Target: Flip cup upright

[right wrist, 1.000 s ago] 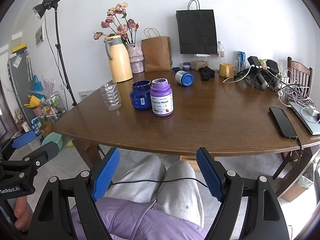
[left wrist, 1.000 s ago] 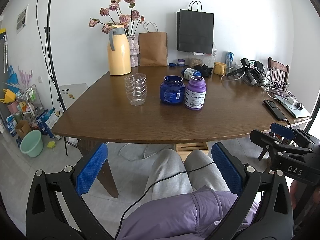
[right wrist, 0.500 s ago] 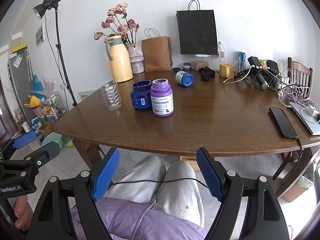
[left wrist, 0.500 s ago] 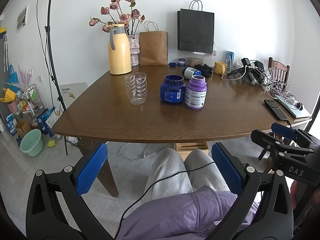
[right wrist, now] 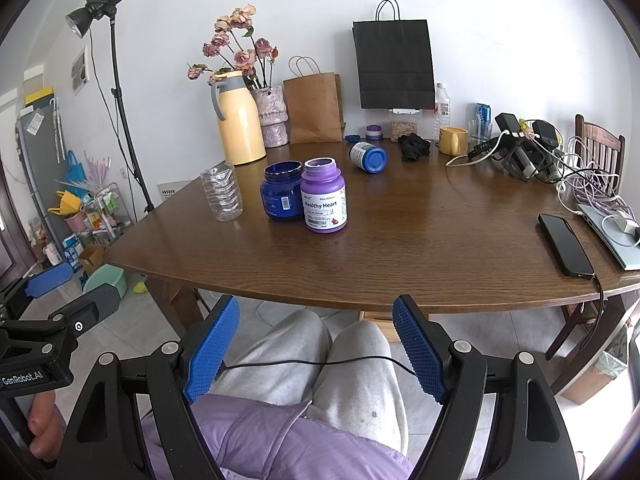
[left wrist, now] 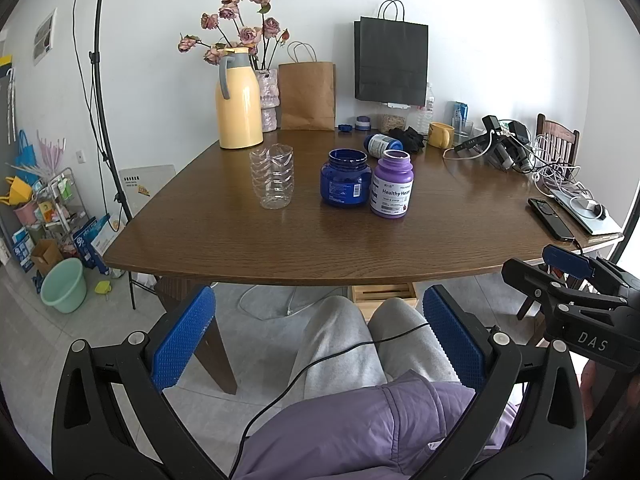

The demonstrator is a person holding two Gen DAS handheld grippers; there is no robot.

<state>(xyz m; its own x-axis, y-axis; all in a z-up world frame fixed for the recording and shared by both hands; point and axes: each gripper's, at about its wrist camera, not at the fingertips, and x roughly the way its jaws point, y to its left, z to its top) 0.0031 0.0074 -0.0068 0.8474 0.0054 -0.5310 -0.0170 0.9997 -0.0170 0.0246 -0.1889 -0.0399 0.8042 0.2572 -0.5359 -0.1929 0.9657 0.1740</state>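
Observation:
A clear ribbed plastic cup (left wrist: 273,177) (right wrist: 222,193) stands on end on the left part of the brown table (left wrist: 248,248). Which end faces up I cannot tell through the clear plastic. My left gripper (left wrist: 318,298) is open and holds nothing. It hangs low over a person's lap, below the table's front edge and well short of the cup. My right gripper (right wrist: 316,304) is also open and holds nothing, at the same low height. Each gripper shows at the edge of the other's view.
A blue jar (left wrist: 345,178) and a purple bottle (left wrist: 391,190) stand right of the cup. A yellow jug (left wrist: 238,98), flower vase, paper bags, a mug and a lying bottle (left wrist: 380,145) are at the back. A phone (right wrist: 565,245), laptop and cables fill the right side.

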